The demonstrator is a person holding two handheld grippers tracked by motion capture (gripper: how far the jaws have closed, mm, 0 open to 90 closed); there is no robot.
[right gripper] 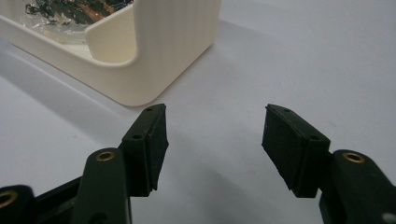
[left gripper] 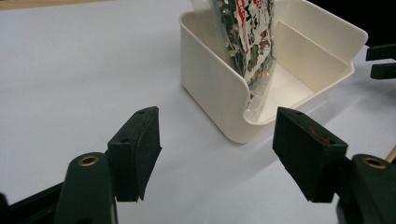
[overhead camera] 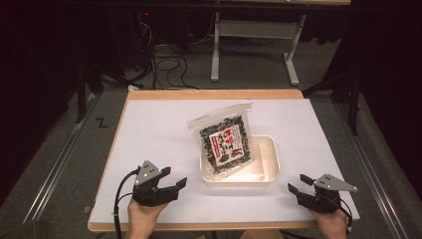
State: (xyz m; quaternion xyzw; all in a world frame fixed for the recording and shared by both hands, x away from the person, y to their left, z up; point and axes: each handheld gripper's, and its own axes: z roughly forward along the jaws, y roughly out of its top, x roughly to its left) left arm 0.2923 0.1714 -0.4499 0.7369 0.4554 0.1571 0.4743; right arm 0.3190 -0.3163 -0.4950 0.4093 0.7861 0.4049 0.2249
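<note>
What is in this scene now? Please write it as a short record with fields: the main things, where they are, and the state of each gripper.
container: cream plastic bin, open top, on the white table surface
contents: clear bag of dried seaweed with a red label, leaning in the bin, its top above the far-left rim
left gripper: open, holding nothing, near the bin's left side
right gripper: open, holding nothing, near the bin's right side
contact: neither gripper touches the bin or the bag
</note>
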